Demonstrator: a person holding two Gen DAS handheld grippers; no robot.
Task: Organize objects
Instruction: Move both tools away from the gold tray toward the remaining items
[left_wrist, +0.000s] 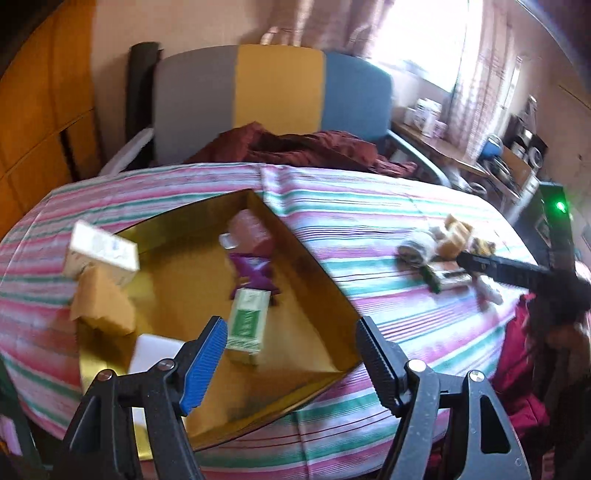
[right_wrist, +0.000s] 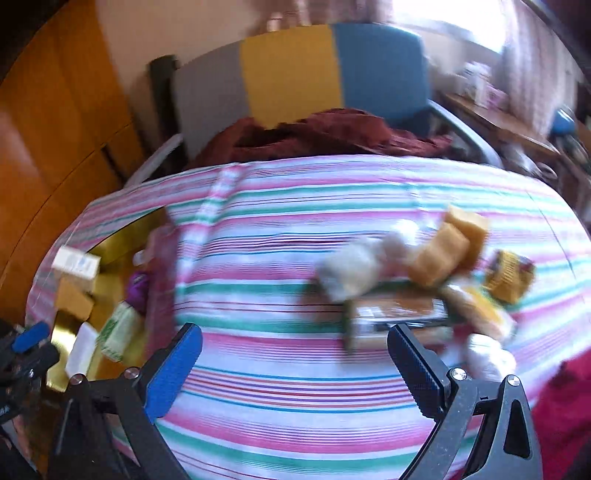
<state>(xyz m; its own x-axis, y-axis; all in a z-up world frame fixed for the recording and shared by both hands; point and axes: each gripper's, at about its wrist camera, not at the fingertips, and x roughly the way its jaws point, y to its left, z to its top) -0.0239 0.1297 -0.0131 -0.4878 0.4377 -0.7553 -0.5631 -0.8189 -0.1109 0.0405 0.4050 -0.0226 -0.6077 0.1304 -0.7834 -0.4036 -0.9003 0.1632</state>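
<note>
A gold open box (left_wrist: 314, 280) lies on the striped tablecloth (left_wrist: 369, 206). Inside it are a green-and-white carton (left_wrist: 246, 325), a purple packet (left_wrist: 253, 275), a pink item (left_wrist: 251, 230), a white box (left_wrist: 103, 251), a tan block (left_wrist: 105, 302) and a white block (left_wrist: 155, 354). My left gripper (left_wrist: 291, 343) is open and empty, just above the box's near part. My right gripper (right_wrist: 295, 350) is open and empty, over bare cloth left of a blurred pile of items (right_wrist: 424, 280): tan blocks (right_wrist: 450, 243), a white bundle (right_wrist: 354, 269), a yellow packet (right_wrist: 509, 277). The pile also shows in the left wrist view (left_wrist: 439, 240).
A grey, yellow and blue chair (left_wrist: 273, 88) with a dark red cloth (left_wrist: 306, 144) stands behind the table. A wooden cabinet (left_wrist: 40, 110) is at left. A cluttered shelf (left_wrist: 480, 147) is at right. A red cloth (left_wrist: 524, 369) hangs at the table's right edge.
</note>
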